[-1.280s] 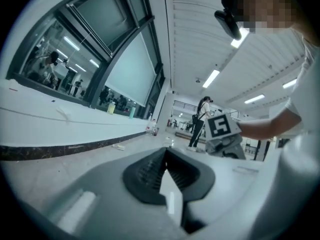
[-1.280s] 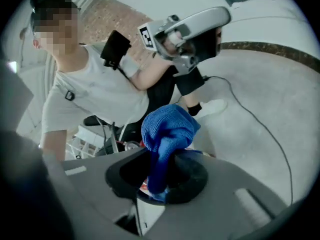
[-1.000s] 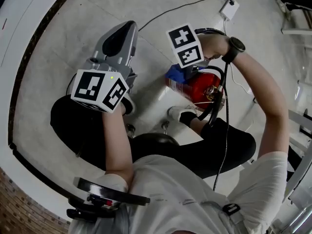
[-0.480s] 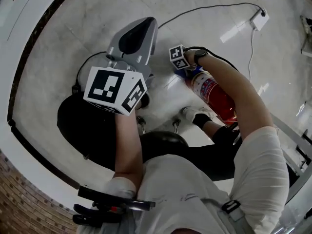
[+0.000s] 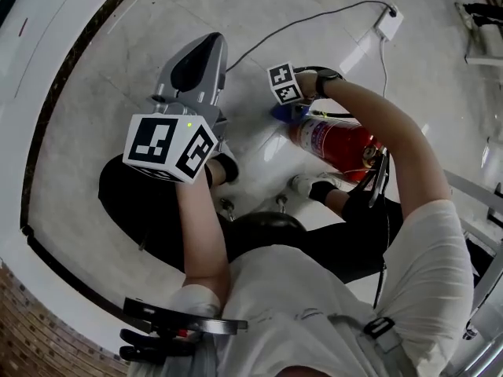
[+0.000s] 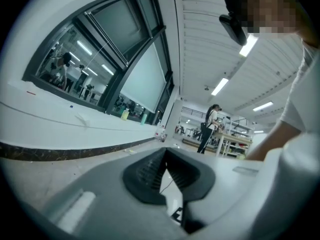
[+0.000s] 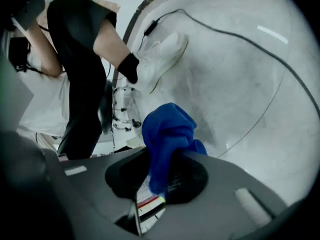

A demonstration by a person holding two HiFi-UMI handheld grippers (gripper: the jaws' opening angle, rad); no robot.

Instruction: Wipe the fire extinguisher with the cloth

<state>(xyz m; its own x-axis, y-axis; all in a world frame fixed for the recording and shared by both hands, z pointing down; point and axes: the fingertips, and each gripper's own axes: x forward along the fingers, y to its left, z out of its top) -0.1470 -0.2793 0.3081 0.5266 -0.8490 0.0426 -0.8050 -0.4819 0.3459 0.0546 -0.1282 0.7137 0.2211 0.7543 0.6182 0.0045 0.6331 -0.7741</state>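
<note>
One blue cloth (image 7: 167, 134) in right gripper (image 7: 161, 179), illegible label (image 5: 314, 136) on fire extinguisher (image 5: 350, 146)

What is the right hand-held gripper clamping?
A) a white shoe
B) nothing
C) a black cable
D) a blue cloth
D: the right gripper view shows the blue cloth pinched between the jaws of the right hand-held gripper.
</note>
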